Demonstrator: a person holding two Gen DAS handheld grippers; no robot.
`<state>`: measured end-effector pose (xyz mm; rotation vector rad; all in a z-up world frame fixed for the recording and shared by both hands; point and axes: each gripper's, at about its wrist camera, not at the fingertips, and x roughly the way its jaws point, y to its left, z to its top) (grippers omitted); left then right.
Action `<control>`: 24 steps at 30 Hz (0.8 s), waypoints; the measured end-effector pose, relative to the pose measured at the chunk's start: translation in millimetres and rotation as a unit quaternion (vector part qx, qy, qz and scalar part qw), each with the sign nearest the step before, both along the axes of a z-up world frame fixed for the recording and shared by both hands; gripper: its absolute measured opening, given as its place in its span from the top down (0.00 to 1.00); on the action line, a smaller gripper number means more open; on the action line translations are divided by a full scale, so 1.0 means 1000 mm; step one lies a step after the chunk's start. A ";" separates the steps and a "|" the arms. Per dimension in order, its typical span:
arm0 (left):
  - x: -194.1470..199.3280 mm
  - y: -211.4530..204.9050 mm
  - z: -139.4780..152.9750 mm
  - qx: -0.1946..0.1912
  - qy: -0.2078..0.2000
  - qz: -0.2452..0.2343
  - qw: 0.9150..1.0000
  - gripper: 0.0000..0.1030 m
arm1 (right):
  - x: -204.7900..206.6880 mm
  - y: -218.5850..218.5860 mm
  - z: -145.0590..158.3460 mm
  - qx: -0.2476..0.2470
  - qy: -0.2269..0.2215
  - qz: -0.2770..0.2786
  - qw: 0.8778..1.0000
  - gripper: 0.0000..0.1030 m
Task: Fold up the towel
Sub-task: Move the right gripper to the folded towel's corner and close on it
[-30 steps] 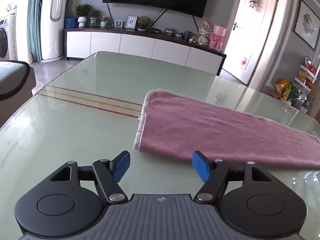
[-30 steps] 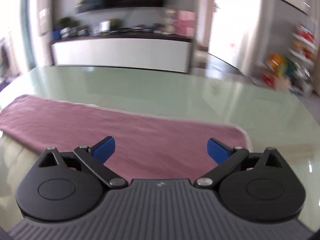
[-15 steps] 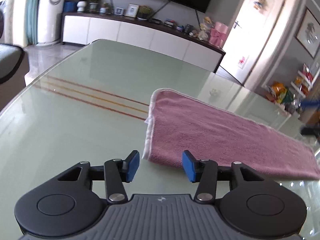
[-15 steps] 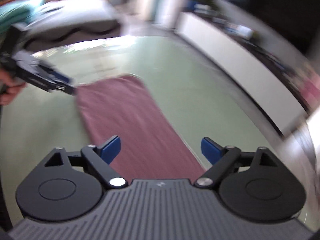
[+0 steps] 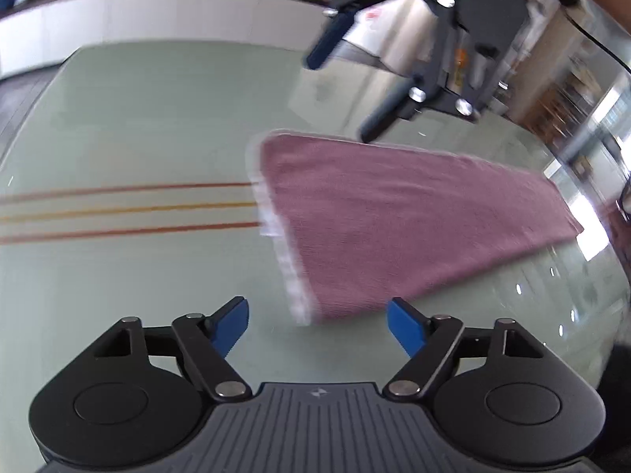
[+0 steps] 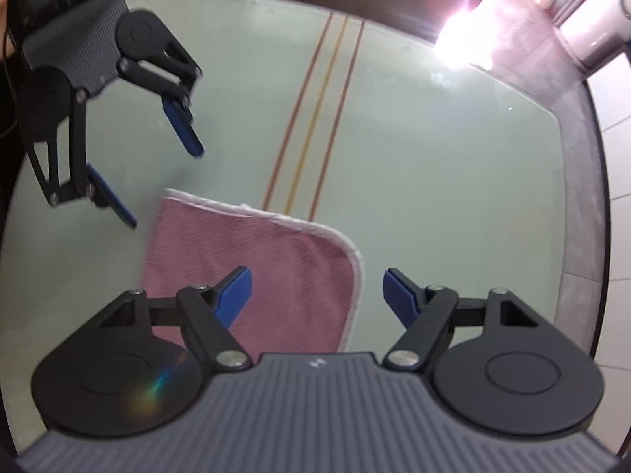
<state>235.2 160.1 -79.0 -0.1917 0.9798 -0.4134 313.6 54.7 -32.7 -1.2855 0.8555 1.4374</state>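
One pink terry towel with a white hemmed edge [image 5: 394, 220] lies flat on the pale green glass table [image 5: 138, 118], folded into a long band, its short end turned toward three thin red and yellow stripes [image 5: 126, 209] that run under the glass. In the left wrist view that short end sits near the middle of the table and the band stretches away to the right; in the right wrist view the same rounded end [image 6: 256, 252] shows from above, with the stripes running off to the far side.

The left gripper [image 5: 317, 329] hangs over the near corner of the short end, blue pads set wide with the corner of the cloth lying between and below them; the pads are apart from the cloth and its jaws are opening. The right gripper [image 6: 317, 295] points steeply down over the far corner of the same end, one blue pad above the pink cloth and the other beyond the white hem above bare glass; its jaws are closing but still wide, pressing on nothing.

Each tool shows in the other's camera, both above the towel's end. A white low cabinet [image 5: 157, 12] stands beyond the far edge of the table, blurred
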 end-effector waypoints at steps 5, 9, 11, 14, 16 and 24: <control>-0.005 0.001 -0.005 -0.040 0.008 0.003 0.999 0.31 | 0.010 0.008 -0.015 -0.005 0.006 0.003 1.000 0.28; -0.006 0.001 -0.008 -0.067 0.016 0.013 0.998 0.48 | 0.011 0.004 -0.023 -0.004 0.006 0.007 1.000 0.28; -0.004 0.002 -0.010 -0.073 0.021 0.026 0.997 0.53 | 0.011 0.002 -0.024 -0.004 0.009 0.005 1.000 0.29; -0.005 -0.001 -0.006 -0.064 0.021 0.032 0.997 0.54 | 0.009 -0.001 -0.021 -0.001 0.009 0.003 1.000 0.29; -0.006 -0.006 -0.004 -0.050 0.018 0.032 0.998 0.54 | 0.007 0.000 -0.020 0.000 0.009 0.002 1.000 0.29; -0.011 -0.023 0.001 -0.002 -0.001 0.025 1.000 0.54 | -0.002 0.002 -0.020 -0.005 0.003 -0.001 1.000 0.29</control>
